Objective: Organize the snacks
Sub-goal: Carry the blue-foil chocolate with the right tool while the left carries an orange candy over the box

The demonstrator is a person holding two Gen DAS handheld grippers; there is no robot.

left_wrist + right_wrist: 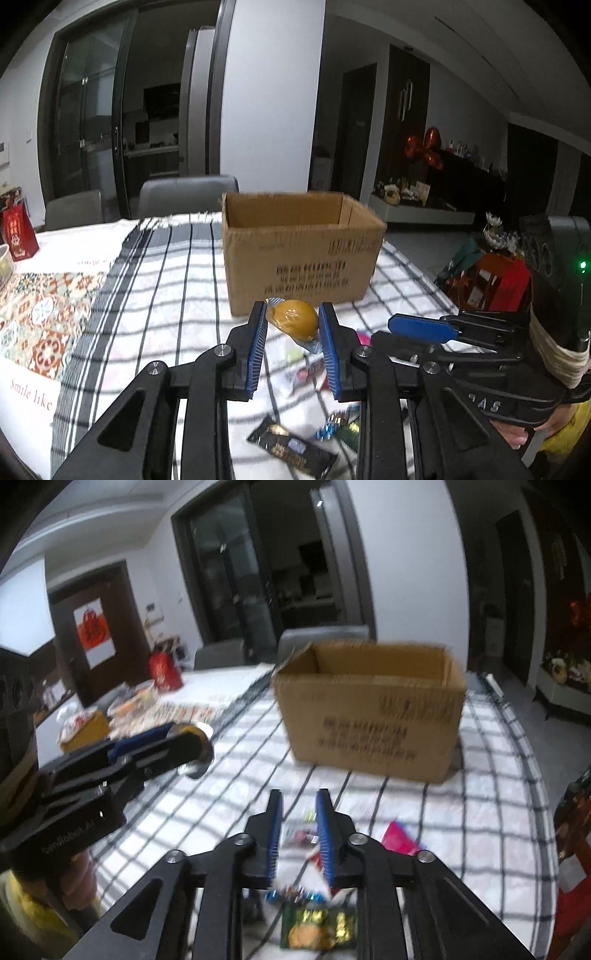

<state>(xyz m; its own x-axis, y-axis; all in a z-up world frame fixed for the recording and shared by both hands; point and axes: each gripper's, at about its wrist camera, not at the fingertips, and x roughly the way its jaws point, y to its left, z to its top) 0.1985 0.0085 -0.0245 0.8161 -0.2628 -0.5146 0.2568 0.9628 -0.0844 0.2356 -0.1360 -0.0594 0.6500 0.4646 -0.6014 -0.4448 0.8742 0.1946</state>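
Just in front of the open cardboard box [299, 254], on the near side of it, the left gripper [293, 325] has its blue pads clamped on a yellow-brown wrapped snack [295, 319], held up off the checked cloth [155, 295] covering the worktop. The right gripper [299, 825] sits lower and nearer than the box too, jaws parted a bit with nothing between them, hovering over the loose snacks. Those are scattered on the cloth on the near side of the box: a dark bar packet [291, 448], a green and gold packet [319, 928], a pink one [399, 836] and some small shiny wrapped bits, pretty blurry. Far left of the box there's a red gift bag [18, 230], and two grey chairs [188, 195] behind the worktop.
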